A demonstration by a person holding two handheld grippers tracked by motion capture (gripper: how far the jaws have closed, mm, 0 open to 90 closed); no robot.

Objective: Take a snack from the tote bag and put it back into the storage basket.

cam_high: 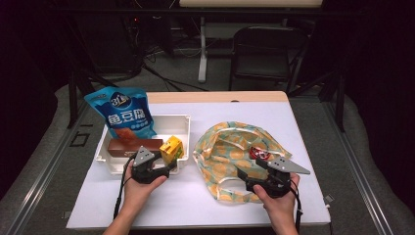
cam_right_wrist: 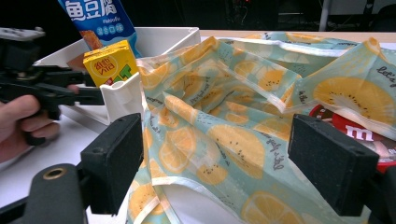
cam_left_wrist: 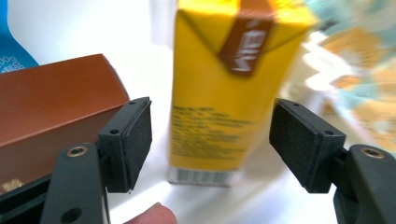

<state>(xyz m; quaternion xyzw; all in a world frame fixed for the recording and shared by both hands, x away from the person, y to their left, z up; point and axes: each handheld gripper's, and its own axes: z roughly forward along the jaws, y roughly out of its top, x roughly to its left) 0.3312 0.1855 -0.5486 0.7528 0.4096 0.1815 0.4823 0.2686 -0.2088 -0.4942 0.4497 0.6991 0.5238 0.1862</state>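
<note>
A yellow drink carton point(cam_high: 172, 148) stands upright in the right end of a white tray point(cam_high: 181, 120), beside a brown box point(cam_high: 132, 146). My left gripper point(cam_high: 169, 164) is open at the tray's front edge. In the left gripper view its jaws flank the carton point(cam_left_wrist: 219, 84) without touching it, and the brown box point(cam_left_wrist: 51, 102) lies to their left. My right gripper point(cam_high: 250, 169) is open over the near side of a fruit-print cloth bag point(cam_high: 230, 142). In the right gripper view the bag's cloth point(cam_right_wrist: 224, 116) lies between the wide-set pads, untouched. A red sweets packet point(cam_high: 259, 153) lies in the bag's mouth.
A blue snack bag point(cam_high: 125, 112) leans against the tray's far left corner. The tray and bag lie on a white table point(cam_high: 195, 200) with bare surface toward the front. A dark chair point(cam_high: 264, 54) stands beyond the table's far edge.
</note>
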